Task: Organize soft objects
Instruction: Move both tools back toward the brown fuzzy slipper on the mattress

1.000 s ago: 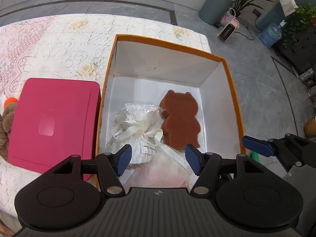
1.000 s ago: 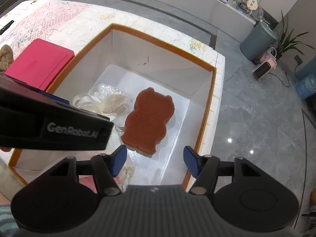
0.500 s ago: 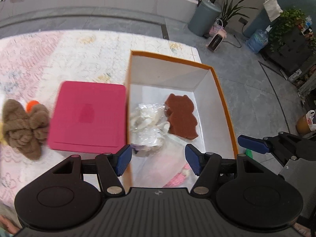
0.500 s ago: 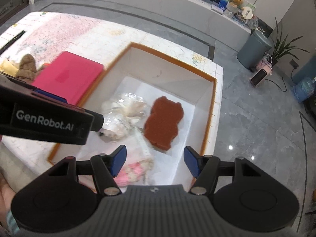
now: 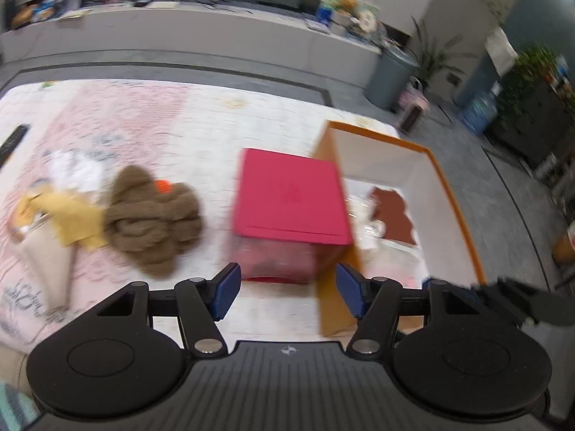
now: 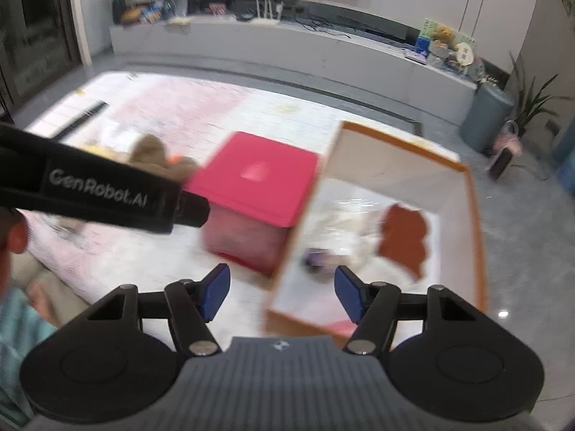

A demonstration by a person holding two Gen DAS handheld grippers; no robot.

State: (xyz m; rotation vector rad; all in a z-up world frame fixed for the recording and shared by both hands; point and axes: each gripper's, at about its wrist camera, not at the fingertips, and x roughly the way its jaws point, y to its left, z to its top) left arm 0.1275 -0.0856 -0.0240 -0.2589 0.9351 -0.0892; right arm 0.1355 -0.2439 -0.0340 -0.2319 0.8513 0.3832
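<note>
An orange-rimmed white box (image 5: 452, 183) (image 6: 478, 222) stands at the table's right end. Inside lie a brown bear-shaped sponge (image 5: 393, 215) (image 6: 406, 240) and a clear bag with a cream ribbon (image 5: 363, 222) (image 6: 341, 226). On the cloth to the left lies a brown plush toy (image 5: 151, 219) (image 6: 154, 154) with an orange spot. My left gripper (image 5: 285, 294) is open and empty, above the near edge of a pink lidded box (image 5: 291, 204) (image 6: 255, 183). My right gripper (image 6: 282, 291) is open and empty over the white box's near left wall.
The table carries a pink and white patterned cloth (image 5: 161, 122). Yellow and white soft items (image 5: 68, 197) lie left of the plush. A black remote (image 5: 12, 140) (image 6: 82, 115) is at the far left. Grey floor, a bin (image 6: 485, 118) and plants lie beyond.
Both grippers have pulled back and to the left, away from the white box. The plush and the pile at the left have come into view. Neither gripper took hold of anything.
</note>
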